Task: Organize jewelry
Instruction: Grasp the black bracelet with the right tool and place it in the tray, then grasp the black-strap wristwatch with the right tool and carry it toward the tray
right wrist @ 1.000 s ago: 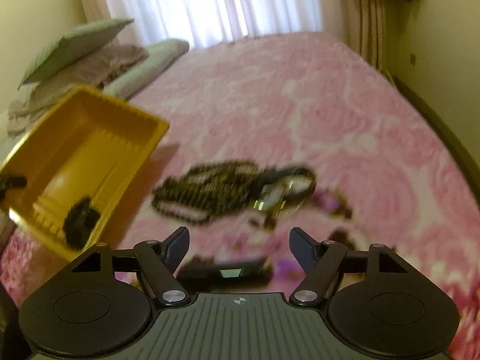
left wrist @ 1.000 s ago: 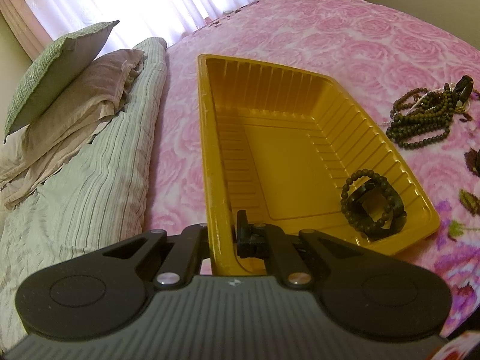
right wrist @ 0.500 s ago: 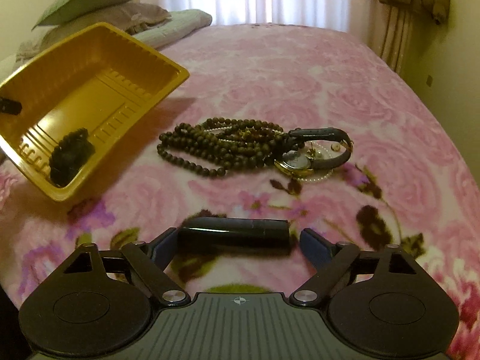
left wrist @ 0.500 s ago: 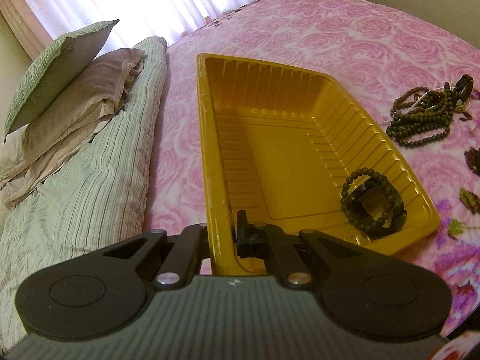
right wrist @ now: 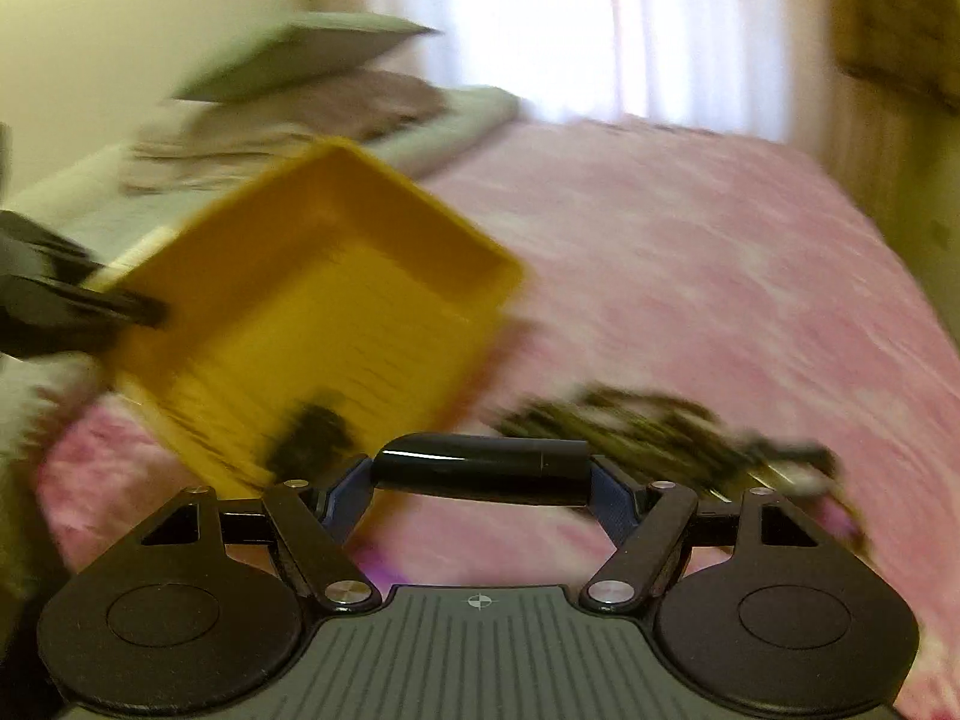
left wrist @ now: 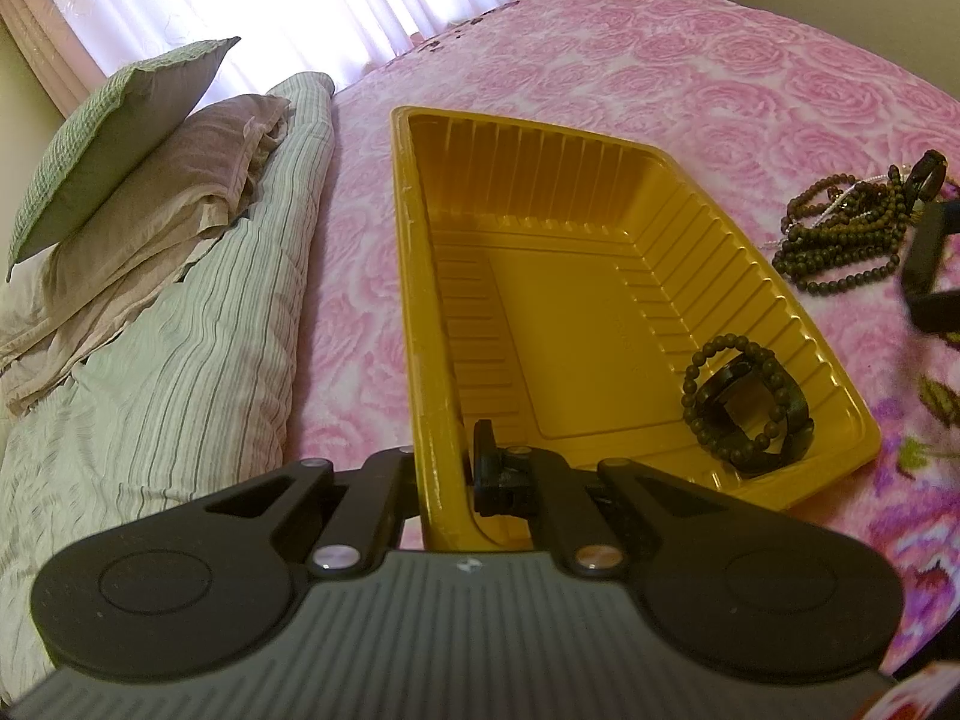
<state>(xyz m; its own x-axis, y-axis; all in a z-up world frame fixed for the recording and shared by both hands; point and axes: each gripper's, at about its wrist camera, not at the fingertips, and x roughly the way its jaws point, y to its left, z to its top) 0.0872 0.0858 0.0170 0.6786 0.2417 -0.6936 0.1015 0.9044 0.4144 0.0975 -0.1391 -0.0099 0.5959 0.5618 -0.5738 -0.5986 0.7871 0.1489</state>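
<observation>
At the far left, pillows (left wrist: 126,138) lay stacked on a striped quilt (left wrist: 150,384). My left gripper (left wrist: 447,480) had its jaws pinched together on the near left rim of the yellow tray (left wrist: 420,300), which sat on the pink rose bedspread (left wrist: 690,60). A dark bead bracelet (left wrist: 744,402) lay in the tray's near right corner. Further right, a pile of beaded necklaces (left wrist: 840,240) rested on the bedspread, beside the tray. My right gripper (right wrist: 480,468) clamped a black cylinder (right wrist: 480,459) crosswise, end to end, its view blurred.
</observation>
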